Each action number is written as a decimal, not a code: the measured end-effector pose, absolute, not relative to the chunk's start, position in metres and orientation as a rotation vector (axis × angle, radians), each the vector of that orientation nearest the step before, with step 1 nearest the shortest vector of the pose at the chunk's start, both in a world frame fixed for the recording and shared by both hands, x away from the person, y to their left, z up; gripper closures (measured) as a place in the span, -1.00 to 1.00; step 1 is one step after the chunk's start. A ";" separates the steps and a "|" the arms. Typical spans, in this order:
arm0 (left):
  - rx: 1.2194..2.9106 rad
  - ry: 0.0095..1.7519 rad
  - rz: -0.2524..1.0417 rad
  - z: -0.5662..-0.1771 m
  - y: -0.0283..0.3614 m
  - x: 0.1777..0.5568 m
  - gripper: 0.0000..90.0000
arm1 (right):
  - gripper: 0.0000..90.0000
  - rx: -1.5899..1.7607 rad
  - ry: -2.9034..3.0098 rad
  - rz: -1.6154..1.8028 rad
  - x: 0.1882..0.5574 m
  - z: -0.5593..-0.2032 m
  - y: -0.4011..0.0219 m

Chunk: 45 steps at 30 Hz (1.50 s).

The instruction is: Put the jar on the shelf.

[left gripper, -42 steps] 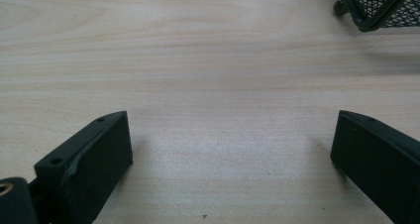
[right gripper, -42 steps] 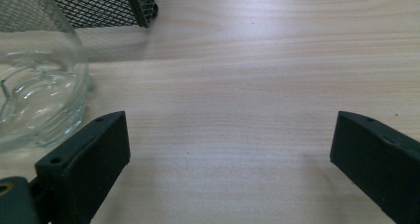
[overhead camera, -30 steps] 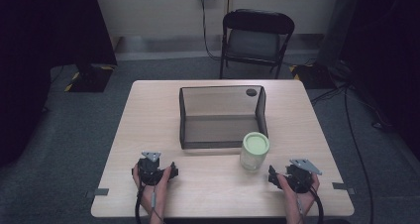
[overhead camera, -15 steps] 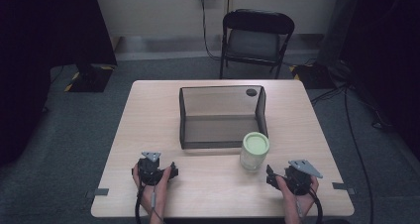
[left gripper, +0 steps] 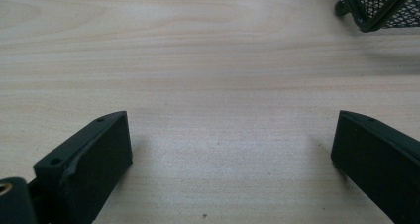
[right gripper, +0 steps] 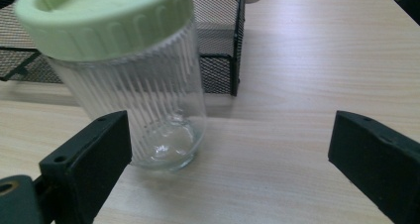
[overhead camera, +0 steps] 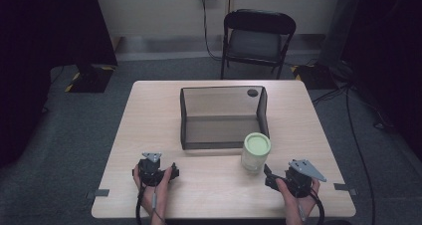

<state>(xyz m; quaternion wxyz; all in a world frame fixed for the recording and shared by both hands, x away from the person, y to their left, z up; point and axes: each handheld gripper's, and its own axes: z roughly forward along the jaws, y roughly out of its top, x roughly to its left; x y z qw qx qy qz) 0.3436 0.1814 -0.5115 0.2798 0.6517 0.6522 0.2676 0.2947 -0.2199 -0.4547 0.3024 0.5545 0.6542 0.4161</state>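
A grey carpeted floor [overhead camera: 64, 135] surrounds a pale wooden table [overhead camera: 149, 115], with a black folding chair [overhead camera: 258, 36] beyond its far edge and dark drapes at both sides of the room. The tabletop lies bare on the left half and along the far right side, leaving open room there. A black mesh tray [overhead camera: 222, 118] stands at the table's middle, its open side facing up and its walls upright; a small dark disc [overhead camera: 253, 92] lies just behind its far right corner. A clear ribbed glass jar [overhead camera: 255, 153] with a pale green lid [right gripper: 104, 16] stands upright just off the tray's near right corner, close to the mesh wall. The right gripper [overhead camera: 271, 176] rests near the table's near edge, just right of and nearer than the jar, its jaws spread wide with the jar ahead by the left jaw, untouched. The left gripper [overhead camera: 171, 171] sits by the near left edge, jaws spread over bare wood, the tray's corner farther off.
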 end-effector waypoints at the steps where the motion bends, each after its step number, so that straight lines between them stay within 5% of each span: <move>1: 1.747 1.749 0.718 -0.512 0.181 0.344 -0.96 | -0.95 1.467 1.746 1.117 0.295 -0.454 -0.219; 45: 1.748 1.750 0.717 -0.511 0.181 0.343 -0.96 | -0.98 1.289 1.889 1.242 0.337 -0.431 -0.183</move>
